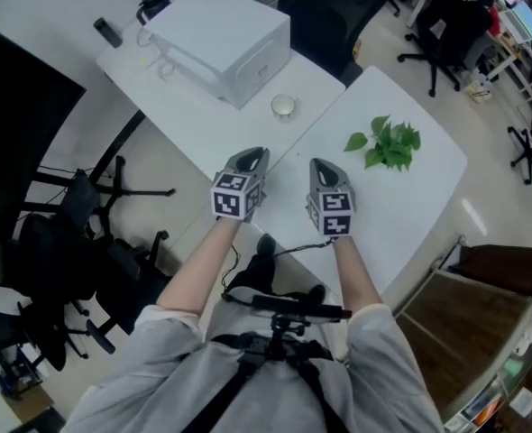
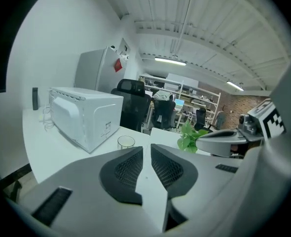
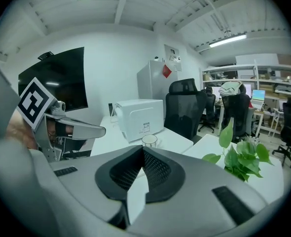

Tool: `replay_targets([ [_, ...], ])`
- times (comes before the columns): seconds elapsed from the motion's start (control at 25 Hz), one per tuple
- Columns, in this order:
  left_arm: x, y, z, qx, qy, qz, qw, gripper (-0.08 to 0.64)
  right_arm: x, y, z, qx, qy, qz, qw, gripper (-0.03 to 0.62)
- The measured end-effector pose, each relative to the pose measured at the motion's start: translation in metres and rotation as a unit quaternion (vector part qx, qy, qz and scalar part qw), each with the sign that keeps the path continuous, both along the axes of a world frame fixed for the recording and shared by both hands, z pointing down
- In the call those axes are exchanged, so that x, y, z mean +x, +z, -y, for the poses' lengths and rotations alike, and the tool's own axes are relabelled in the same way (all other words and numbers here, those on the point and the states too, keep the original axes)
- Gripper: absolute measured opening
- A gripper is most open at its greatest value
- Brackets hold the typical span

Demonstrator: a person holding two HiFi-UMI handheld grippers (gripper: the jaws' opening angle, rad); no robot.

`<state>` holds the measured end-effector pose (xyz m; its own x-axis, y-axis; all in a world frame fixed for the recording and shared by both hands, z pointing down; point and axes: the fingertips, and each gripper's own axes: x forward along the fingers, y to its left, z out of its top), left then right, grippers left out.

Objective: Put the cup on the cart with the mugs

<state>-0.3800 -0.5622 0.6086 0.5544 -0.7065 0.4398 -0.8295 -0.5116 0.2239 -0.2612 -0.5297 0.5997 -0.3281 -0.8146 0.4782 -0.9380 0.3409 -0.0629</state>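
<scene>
In the head view, both arms reach forward over a white surface. The left claw and the right claw are side by side, near each other, and both point toward the far side. A small round pale cup stands on the surface beyond the two claws, apart from both, and just beside a white box-shaped appliance. A green leafy plant lies on the next white surface, to the right of the right claw.

In the left gripper view, the left claw is released only a little: a thin gap shows between its jaws and nothing is inside it. The cup stands upright just past the jaw tips, a little to the left, near the corner of the appliance. The right claw shows at the right side, in front of the plant.

In the right gripper view, the right claw is clenched, its tips meet and it holds nothing. The cup stands straight ahead beyond the tips, in front of the appliance. The left claw shows at the left, and the plant at the right.
</scene>
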Motion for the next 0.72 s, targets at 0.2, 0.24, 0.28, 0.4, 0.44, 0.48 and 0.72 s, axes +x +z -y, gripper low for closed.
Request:
replay_targets([
  [0.2, 0.012, 0.03, 0.052, -0.013, 0.032, 0.014, 0.9993, 0.163, 0.011, 0.024, 0.045, -0.015, 0.022, -0.013, 1.0, 0.006],
  [0.24, 0.016, 0.036, 0.06, -0.016, 0.039, 0.014, 0.999, 0.2, 0.014, 0.028, 0.053, -0.016, 0.026, -0.014, 0.999, 0.006],
  [0.28, 0.02, 0.041, 0.067, -0.021, 0.045, 0.013, 0.9987, 0.214, 0.016, 0.031, 0.061, -0.017, 0.029, -0.015, 0.999, 0.006],
  [0.4, 0.03, 0.06, 0.088, -0.036, 0.063, 0.016, 0.9972, 0.298, 0.018, 0.041, 0.081, -0.027, 0.035, -0.014, 0.999, 0.006],
  [0.44, 0.032, 0.067, 0.095, -0.04, 0.067, 0.017, 0.9968, 0.324, 0.019, 0.044, 0.089, -0.03, 0.039, -0.015, 0.999, 0.006],
  [0.48, 0.034, 0.074, 0.103, -0.042, 0.069, 0.019, 0.9965, 0.347, 0.021, 0.048, 0.096, -0.032, 0.044, -0.016, 0.998, 0.006],
  [0.72, 0.045, 0.105, 0.146, -0.031, 0.077, 0.032, 0.9961, 0.43, 0.028, 0.064, 0.131, -0.039, 0.082, -0.001, 0.996, 0.006],
])
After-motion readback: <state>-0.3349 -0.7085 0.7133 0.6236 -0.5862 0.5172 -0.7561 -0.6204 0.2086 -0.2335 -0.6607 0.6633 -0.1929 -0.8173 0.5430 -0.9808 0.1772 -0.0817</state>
